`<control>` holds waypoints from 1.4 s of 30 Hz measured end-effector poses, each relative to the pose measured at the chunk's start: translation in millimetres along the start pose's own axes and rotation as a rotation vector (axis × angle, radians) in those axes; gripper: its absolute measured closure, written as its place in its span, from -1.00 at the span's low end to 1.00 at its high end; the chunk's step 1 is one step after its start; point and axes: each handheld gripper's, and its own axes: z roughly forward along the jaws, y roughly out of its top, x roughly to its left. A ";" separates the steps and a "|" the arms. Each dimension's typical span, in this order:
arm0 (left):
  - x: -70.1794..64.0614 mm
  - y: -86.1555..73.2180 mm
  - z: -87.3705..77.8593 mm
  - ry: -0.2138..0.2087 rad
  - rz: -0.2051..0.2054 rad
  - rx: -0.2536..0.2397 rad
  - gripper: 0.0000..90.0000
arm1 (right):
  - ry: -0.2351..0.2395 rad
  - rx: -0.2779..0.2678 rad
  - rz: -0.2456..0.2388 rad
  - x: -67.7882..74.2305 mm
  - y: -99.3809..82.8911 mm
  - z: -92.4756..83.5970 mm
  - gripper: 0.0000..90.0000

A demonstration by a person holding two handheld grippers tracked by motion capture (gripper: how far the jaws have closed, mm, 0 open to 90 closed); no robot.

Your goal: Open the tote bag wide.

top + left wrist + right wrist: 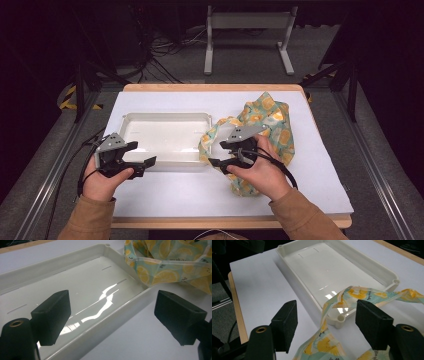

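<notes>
The soft, light lemon-print fabric bag [260, 135] lies crumpled on the white counter [320, 170], one edge draped over the shallow white plastic tray [165, 136]. Both the left gripper [145, 165] and right gripper [327, 327] have wide, empty jaws; that floppy hem looks the best hold

The worktop [165, 200] is a wooden board covered by a white sheet, standing on a grey carpet floor [250, 62]. Behind it a pale metal frame [248, 30] with two legs stands on the floor, beside a tangle of black cables [160, 55]. Metal rails [372, 165] run along both sides. Yellow-black tape [67, 97] marks the floor at left. The far room is dark.
</notes>
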 end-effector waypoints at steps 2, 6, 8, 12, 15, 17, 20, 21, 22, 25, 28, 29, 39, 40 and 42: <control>0.9 -0.6 0.6 0.000 -0.001 0.002 -0.68 | -0.006 0.007 -0.009 1.8 -1.6 4.1 -0.21; 1.2 -0.9 1.5 0.001 0.001 0.005 -0.68 | 0.000 0.024 -0.006 3.9 -4.2 11.4 -0.20; 0.4 -1.0 2.0 0.000 -0.004 0.006 -0.68 | 0.000 0.034 -0.007 4.4 -5.7 15.6 -0.19; 0.7 -1.1 2.4 -0.003 -0.001 0.011 -0.68 | -0.003 0.064 -0.010 5.2 -8.6 24.7 -0.13; 0.9 -1.4 2.5 -0.002 -0.004 0.012 -0.68 | -0.001 0.081 -0.016 5.8 -9.7 29.6 -0.07; 0.9 -1.6 3.0 -0.003 -0.004 0.016 -0.68 | 0.003 0.105 -0.010 6.3 -10.3 34.0 -0.02; 0.7 -2.1 4.1 -0.001 -0.005 0.019 -0.68 | 0.004 0.140 -0.012 6.5 -10.8 38.9 0.07; 0.9 -2.2 4.4 -0.002 -0.003 0.020 -0.68 | 0.007 0.148 -0.020 6.4 -11.0 40.3 0.13; 0.7 -2.3 4.8 -0.002 -0.006 0.020 -0.68 | 0.003 0.158 -0.020 7.0 -11.0 41.5 0.18; 0.9 -2.5 5.5 -0.005 -0.004 0.025 -0.68 | 0.011 0.196 -0.035 6.6 -10.7 43.5 0.50; 0.8 -2.7 5.9 -0.006 -0.003 0.028 -0.68 | 0.009 0.210 -0.046 6.2 -9.9 42.8 0.79; 0.9 -2.6 6.3 -0.007 -0.001 0.028 -0.68 | 0.011 0.211 -0.049 6.0 -9.5 42.1 0.87; 0.4 -3.1 8.4 -0.008 0.001 0.030 -0.68 | 0.017 0.096 -0.057 1.7 4.6 17.6 1.00; 0.2 -3.2 8.7 -0.006 0.000 0.030 -0.68 | 0.014 0.080 -0.059 1.1 7.1 14.1 1.00; -0.3 -3.4 9.3 -0.011 -0.005 0.036 -0.68 | 0.004 0.043 -0.063 -0.7 13.2 4.6 1.00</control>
